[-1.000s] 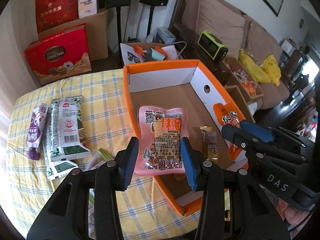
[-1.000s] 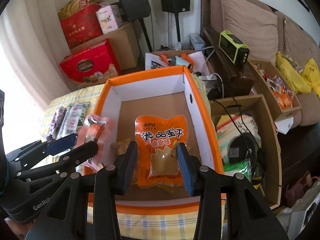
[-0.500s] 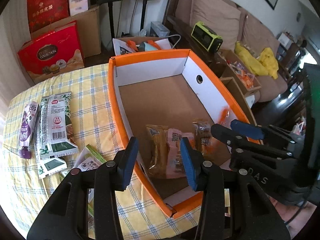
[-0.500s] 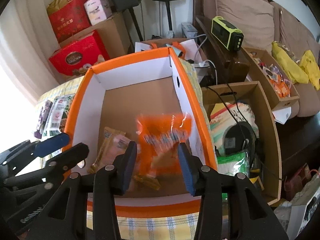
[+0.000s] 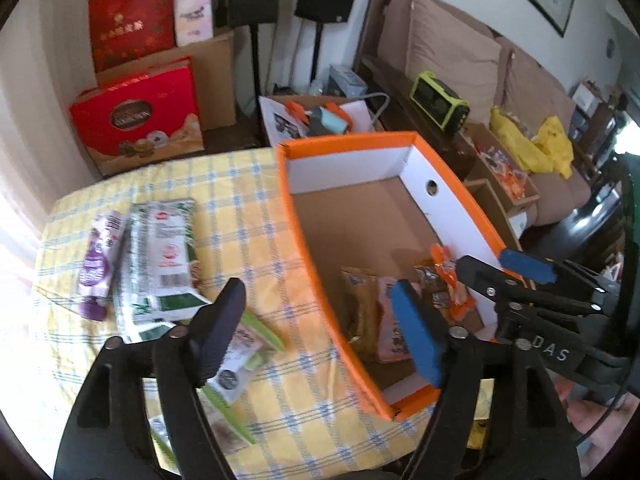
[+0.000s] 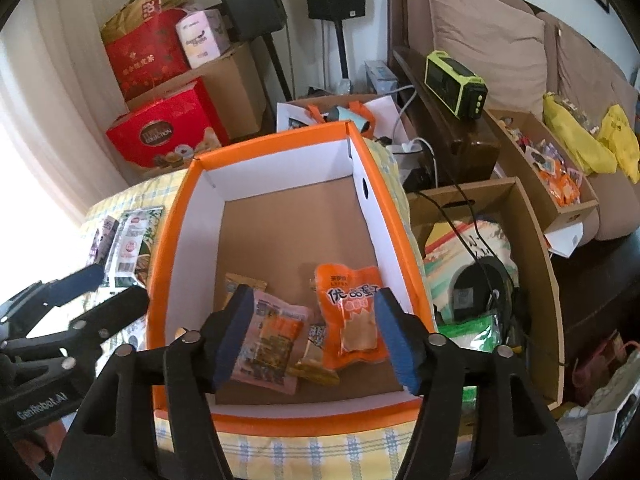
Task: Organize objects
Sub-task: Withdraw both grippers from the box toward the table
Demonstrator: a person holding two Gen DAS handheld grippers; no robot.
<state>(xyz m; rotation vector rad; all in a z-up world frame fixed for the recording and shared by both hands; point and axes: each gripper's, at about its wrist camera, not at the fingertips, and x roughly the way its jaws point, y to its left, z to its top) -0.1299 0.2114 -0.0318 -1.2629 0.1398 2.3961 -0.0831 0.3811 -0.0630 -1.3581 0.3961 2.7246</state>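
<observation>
An orange-rimmed cardboard box (image 6: 176, 216) stands on the yellow checked tablecloth (image 5: 248, 216). Inside it lie a pink snack packet (image 6: 268, 344), an orange snack packet (image 6: 352, 312) and small brown packets (image 6: 244, 284). My right gripper (image 6: 316, 332) is open and empty above the box's near end. My left gripper (image 5: 320, 316) is open and empty over the box's left wall (image 5: 320, 280). On the cloth to the left lie a purple pouch (image 5: 98, 260), green-and-white packets (image 5: 164, 256) and green sachets (image 5: 240, 364).
Red gift boxes (image 5: 136, 116) and cardboard cartons stand behind the table. A sofa (image 6: 500, 40) and open cartons of snacks (image 6: 552, 176) lie to the right. The right gripper's body shows at the right of the left wrist view (image 5: 532, 292).
Both grippers opened and dropped their packets: the pink one and the orange one now lie in the box. The left gripper has swung left toward the cloth.
</observation>
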